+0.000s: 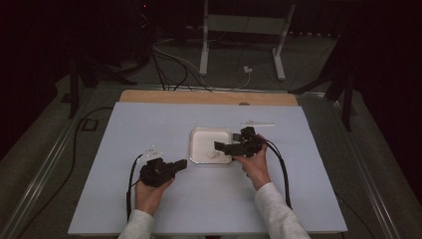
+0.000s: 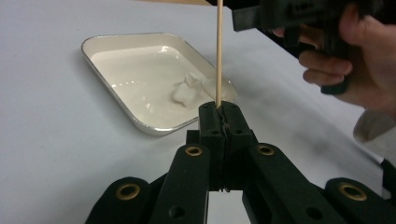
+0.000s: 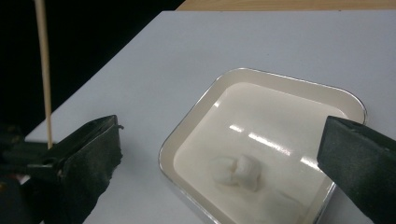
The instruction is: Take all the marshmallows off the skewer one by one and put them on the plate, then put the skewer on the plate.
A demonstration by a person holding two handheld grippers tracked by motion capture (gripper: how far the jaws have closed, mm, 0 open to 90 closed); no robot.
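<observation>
A thin wooden stick (image 2: 218,46) stands upright, with my left gripper (image 2: 225,114) shut on its lower end. A white rectangular tray (image 2: 116,39) lies just beyond it and holds two soft white lumps (image 2: 189,91) near its near right corner. In the high view the left gripper (image 1: 181,163) sits left of the tray (image 1: 195,144), and my right gripper (image 1: 219,146) hovers over the tray's right side. The right gripper (image 3: 224,154) is open wide, its jaws either side of the lumps (image 3: 238,172) and apart from them. The stick (image 3: 43,70) rises at the far left.
The pale blue sheet (image 1: 149,199) covers the table, with a wooden strip (image 1: 209,97) along the far edge. A slim white item (image 1: 258,124) lies beyond the tray, and a small white scrap (image 1: 152,149) lies by the left gripper. Cables trail from both grippers.
</observation>
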